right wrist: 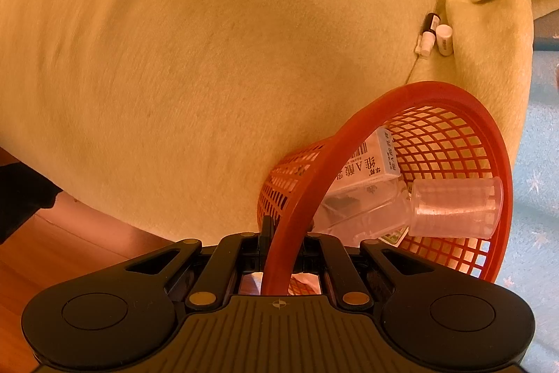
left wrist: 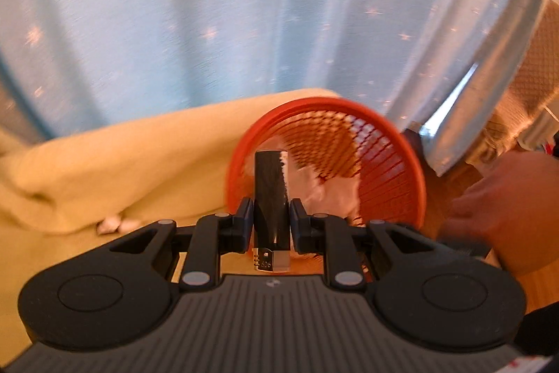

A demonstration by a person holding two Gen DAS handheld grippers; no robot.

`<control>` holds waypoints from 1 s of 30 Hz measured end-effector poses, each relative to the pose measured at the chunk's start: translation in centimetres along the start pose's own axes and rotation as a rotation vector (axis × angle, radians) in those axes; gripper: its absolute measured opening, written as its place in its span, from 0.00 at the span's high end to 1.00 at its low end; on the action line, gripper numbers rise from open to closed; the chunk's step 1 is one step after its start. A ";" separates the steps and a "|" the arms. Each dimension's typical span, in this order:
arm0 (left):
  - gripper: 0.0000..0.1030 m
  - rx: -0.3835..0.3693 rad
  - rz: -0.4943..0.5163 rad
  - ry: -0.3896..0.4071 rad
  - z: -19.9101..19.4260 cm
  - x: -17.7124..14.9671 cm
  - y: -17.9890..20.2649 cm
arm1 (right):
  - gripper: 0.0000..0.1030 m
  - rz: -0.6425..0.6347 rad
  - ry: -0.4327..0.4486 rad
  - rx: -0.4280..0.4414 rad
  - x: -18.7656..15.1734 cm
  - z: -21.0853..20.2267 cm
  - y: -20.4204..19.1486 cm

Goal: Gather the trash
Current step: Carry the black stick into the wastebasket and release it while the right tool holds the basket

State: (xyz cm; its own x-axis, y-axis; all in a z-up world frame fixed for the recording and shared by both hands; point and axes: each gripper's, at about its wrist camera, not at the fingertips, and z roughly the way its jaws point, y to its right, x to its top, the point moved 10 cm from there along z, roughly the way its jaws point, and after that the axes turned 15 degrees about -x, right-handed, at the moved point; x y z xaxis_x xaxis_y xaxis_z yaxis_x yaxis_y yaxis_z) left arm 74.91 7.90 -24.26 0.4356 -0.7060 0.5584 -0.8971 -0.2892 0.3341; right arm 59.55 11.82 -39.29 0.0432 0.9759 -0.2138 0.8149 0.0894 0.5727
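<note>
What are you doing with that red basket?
A person is picking up trash. The right hand-held gripper grips the rim of a red plastic mesh basket, tipped on its side, holding a clear plastic bottle and a small white box. The left hand-held gripper holds a slim black rectangular object at the basket's mouth.

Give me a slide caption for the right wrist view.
Right gripper clamps the rim of a red plastic mesh basket holding a clear plastic bottle and small printed carton.

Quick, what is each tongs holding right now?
Left tongs: shut on a dark stick-shaped object, in front of the red basket.
Right tongs: shut on the red basket's rim.
</note>
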 end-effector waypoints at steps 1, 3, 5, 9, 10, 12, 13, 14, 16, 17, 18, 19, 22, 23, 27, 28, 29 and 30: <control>0.83 -0.012 0.011 -0.003 0.5 0.5 0.5 | 0.98 0.003 0.000 0.000 0.0 0.0 0.0; 0.83 -0.034 0.029 -0.007 1.6 1.5 1.4 | 0.98 0.007 0.001 0.000 0.0 0.0 -0.1; 0.79 -0.045 0.041 -0.002 2.4 2.4 2.1 | 0.98 0.010 0.002 0.000 -0.1 0.0 -0.1; 0.68 -0.053 0.036 0.019 2.6 3.4 2.4 | 0.98 0.027 0.000 0.003 -0.2 0.1 0.2; 0.68 -0.048 0.028 0.023 2.5 3.5 2.2 | 0.98 0.031 0.001 0.003 -0.3 0.0 0.2; 0.68 -0.030 0.011 0.030 2.0 3.3 1.6 | 0.98 0.029 0.003 0.003 -0.4 0.0 0.1; 0.68 -0.017 -0.003 0.030 1.6 3.0 1.1 | 0.98 0.031 0.005 0.003 -0.4 -0.1 0.1; 0.68 -0.006 -0.014 0.029 1.3 2.7 0.7 | 0.98 0.030 0.005 0.003 -0.4 0.0 0.1; 0.68 0.024 -0.040 0.028 0.4 1.7 -0.5 | 0.98 0.029 0.006 0.002 -0.4 -0.1 0.1; 0.68 0.041 -0.054 0.027 0.0 1.1 -1.1 | 0.98 0.029 0.007 0.003 -0.4 0.0 0.0; 0.68 0.056 -0.070 0.026 -0.4 0.6 -1.7 | 0.98 0.027 0.007 0.003 -0.4 0.0 0.0; 0.68 0.071 -0.091 0.024 -0.9 -0.1 -2.4 | 0.98 0.025 0.008 0.003 -0.4 0.0 0.1; 0.68 0.123 -0.147 0.019 -2.2 -2.4 -4.5 | 0.98 0.021 0.009 0.002 -0.4 0.1 0.1; 0.68 0.140 -0.166 0.017 -2.5 -3.2 -5.1 | 0.98 0.020 0.009 0.003 -0.4 0.1 0.1; 0.68 0.198 -0.237 0.019 -4.0 -5.7 -7.5 | 0.98 0.012 0.009 0.002 -0.5 0.2 0.1; 0.68 0.210 -0.255 0.020 -4.3 -6.3 -8.1 | 0.98 0.009 0.009 0.002 -0.5 0.2 0.1; 0.68 0.221 -0.270 0.023 -4.6 -6.8 -8.6 | 0.98 0.007 0.009 0.002 -0.5 0.2 0.1; 0.68 0.231 -0.282 0.026 -4.9 -7.2 -9.0 | 0.98 0.005 0.008 0.002 -0.5 0.2 0.1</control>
State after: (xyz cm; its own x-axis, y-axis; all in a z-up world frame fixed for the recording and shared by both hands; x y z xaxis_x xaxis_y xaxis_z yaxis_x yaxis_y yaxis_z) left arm 80.24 18.73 -27.62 0.6670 -0.5624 0.4887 -0.7336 -0.6104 0.2988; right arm 59.69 11.31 -39.26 0.0422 0.9780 -0.2044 0.8159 0.0843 0.5720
